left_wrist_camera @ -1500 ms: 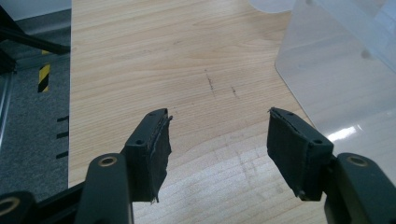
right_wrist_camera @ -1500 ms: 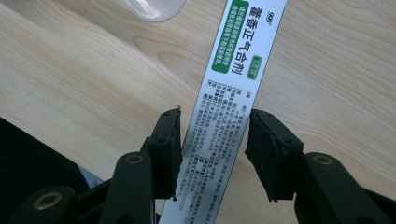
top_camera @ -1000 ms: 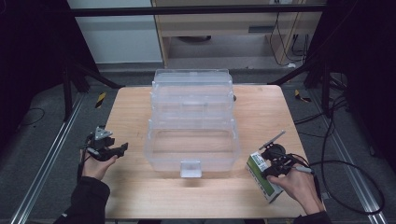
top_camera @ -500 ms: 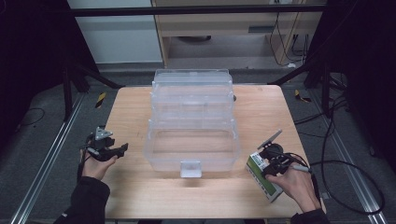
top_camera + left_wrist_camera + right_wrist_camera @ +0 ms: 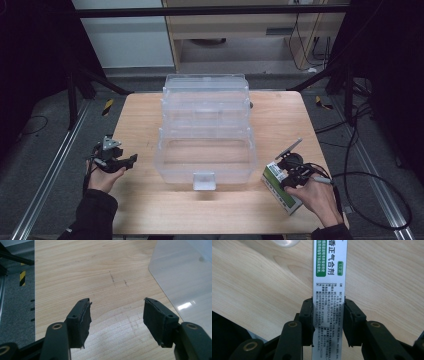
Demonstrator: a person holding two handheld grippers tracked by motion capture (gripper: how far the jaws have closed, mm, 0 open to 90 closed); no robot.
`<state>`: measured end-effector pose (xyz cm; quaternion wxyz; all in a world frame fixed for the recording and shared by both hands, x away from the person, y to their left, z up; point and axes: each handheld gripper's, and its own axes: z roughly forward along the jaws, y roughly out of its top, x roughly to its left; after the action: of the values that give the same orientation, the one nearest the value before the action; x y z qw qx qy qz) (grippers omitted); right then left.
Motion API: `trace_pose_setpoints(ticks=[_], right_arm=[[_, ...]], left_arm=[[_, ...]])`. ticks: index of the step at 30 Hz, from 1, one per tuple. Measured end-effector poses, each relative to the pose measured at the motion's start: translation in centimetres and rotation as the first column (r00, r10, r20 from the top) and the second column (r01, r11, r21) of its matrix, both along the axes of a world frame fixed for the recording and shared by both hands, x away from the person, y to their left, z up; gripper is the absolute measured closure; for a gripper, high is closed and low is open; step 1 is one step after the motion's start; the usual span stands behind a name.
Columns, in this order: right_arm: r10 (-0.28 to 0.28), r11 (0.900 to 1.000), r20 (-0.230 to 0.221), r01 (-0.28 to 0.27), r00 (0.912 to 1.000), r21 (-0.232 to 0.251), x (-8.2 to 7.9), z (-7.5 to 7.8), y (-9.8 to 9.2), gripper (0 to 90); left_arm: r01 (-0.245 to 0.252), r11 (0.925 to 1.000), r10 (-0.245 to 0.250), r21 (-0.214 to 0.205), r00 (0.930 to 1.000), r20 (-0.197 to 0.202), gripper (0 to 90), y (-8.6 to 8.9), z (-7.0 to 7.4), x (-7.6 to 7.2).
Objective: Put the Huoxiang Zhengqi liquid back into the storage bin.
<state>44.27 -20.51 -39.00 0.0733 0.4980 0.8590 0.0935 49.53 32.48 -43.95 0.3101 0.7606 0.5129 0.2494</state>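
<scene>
The table [image 5: 150, 115] is of light wood and takes the middle of the frame in the high view. In its centre stands a big clear plastic box [image 5: 206, 130], with a small latch on the near side. At the lower right of the frame a green and white carton [image 5: 274, 180] is on the wood, close to the box. The left part of the table is bare, with some faint dark scratches [image 5: 117, 280].

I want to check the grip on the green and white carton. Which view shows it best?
The right gripper view: the green and white carton stands close up between the right gripper, its fingers pressed on both narrow sides. The high view shows the carton small, partly behind the hand. The left gripper view looks at bare table.
</scene>
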Motion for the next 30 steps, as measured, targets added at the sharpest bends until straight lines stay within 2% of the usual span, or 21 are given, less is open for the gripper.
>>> trace_pose_setpoints(ticks=[6,10,15,21,23,25,30], right_arm=[[-0.024,0.9991,0.082,0.021,0.9963,0.038,-0.1,1.5,-0.6,64.5],[-0.064,0.9957,0.161,0.052,0.9849,0.077,0.0,2.4,-1.2,64.5],[-0.095,0.9899,0.207,0.071,0.9738,0.123,0.2,3.1,-1.7,64.6],[-0.123,0.9833,0.236,0.086,0.9639,0.161,0.6,3.5,-2.1,64.6],[-0.132,0.9807,0.267,0.087,0.9546,0.176,0.7,3.6,-2.4,64.7],[-0.154,0.9754,0.308,0.095,0.9388,0.199,0.9,3.9,-2.7,64.7],[-0.170,0.9703,0.361,0.092,0.9171,0.224,1.0,4.3,-3.1,64.7]], left_arm=[[-0.002,1.0000,0.002,-0.004,1.0000,0.004,38.3,0.0,0.0,0.0],[0.001,1.0000,-0.001,-0.004,1.0000,0.004,38.2,-0.1,0.0,0.0],[0.013,0.9999,-0.013,-0.004,0.9999,-0.003,38.3,-0.4,-0.2,0.1],[0.021,0.9998,-0.021,-0.006,0.9998,-0.003,38.2,-0.6,-0.3,0.1],[0.023,0.9997,-0.023,-0.005,0.9997,-0.002,38.3,-0.7,-0.3,0.1],[0.026,0.9997,-0.026,-0.006,0.9997,-0.002,38.3,-0.7,-0.3,0.1],[0.021,0.9997,-0.021,-0.010,0.9998,0.000,38.2,-0.7,-0.2,0.1]])
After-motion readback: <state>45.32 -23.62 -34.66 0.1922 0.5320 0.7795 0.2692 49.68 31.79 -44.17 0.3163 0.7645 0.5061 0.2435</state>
